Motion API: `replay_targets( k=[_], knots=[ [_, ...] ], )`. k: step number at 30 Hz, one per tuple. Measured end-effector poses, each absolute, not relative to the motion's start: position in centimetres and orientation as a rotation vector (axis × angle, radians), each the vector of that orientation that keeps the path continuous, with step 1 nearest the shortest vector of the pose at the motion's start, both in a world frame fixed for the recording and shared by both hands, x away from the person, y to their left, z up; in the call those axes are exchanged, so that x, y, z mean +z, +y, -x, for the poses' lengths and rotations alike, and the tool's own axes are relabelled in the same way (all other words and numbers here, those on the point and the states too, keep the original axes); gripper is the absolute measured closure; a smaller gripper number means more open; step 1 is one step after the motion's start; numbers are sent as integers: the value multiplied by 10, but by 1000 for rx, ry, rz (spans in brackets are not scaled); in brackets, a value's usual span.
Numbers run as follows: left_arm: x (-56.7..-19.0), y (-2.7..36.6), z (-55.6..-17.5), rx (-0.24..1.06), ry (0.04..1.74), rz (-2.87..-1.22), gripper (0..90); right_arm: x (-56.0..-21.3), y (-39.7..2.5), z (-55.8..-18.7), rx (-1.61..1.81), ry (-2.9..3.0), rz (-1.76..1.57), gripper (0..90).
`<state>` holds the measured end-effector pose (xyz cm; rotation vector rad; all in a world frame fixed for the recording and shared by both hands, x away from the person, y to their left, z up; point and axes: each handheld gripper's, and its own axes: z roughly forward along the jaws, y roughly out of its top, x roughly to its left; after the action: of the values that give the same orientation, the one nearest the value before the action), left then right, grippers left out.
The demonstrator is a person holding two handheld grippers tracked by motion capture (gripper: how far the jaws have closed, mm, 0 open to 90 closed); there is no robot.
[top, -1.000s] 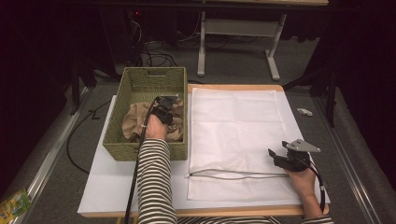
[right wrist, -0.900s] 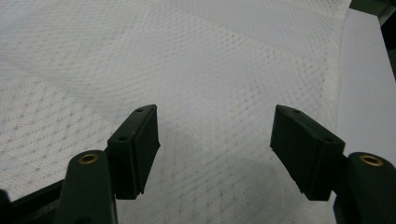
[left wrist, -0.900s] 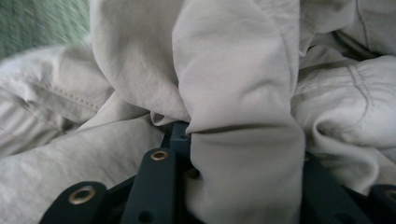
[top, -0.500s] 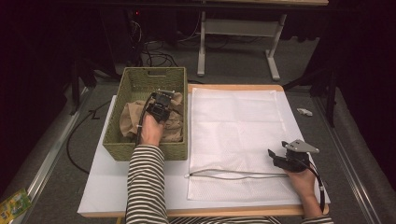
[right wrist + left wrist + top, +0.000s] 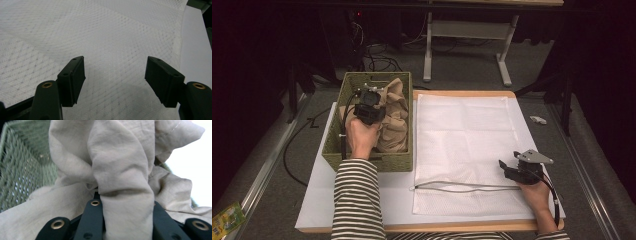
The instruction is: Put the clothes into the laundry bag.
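Note:
A beige cloth (image 5: 394, 117) is bunched in the green woven basket (image 5: 334, 142) at the table's left. My left gripper (image 5: 371, 95) is over the basket, shut on a fold of the beige cloth (image 5: 125, 182), which rises between its jaws and drapes over them. A white mesh bag (image 5: 467, 150) lies flat on the table's middle and right, with a zipper line near its front edge. My right gripper (image 5: 503, 167) rests at the bag's front right corner, open, its jaws apart above the mesh (image 5: 115, 50) with nothing between them.
The basket wall (image 5: 22, 170) stands close on the left in the left gripper view. A small white object (image 5: 538, 119) lies on the floor past the table's right edge. A table frame (image 5: 467, 30) and cables are behind the table.
My left gripper has moved toward the basket's far end and lifted, with the beige cloth drawn up in it. The right gripper has stayed in place.

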<state>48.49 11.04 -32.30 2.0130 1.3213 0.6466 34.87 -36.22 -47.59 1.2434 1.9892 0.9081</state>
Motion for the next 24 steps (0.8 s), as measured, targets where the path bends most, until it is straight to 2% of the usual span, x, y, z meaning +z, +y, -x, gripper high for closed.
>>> replay_targets(
  k=[11,24],
  knots=[
    [-287,117,-463,613,1207,-1844,803,-476,-362,-349,905,1990,-1251,323],
    [-255,91,-447,620,1053,-1806,807,-476,-364,-349,918,1987,-1253,321]
  ],
)
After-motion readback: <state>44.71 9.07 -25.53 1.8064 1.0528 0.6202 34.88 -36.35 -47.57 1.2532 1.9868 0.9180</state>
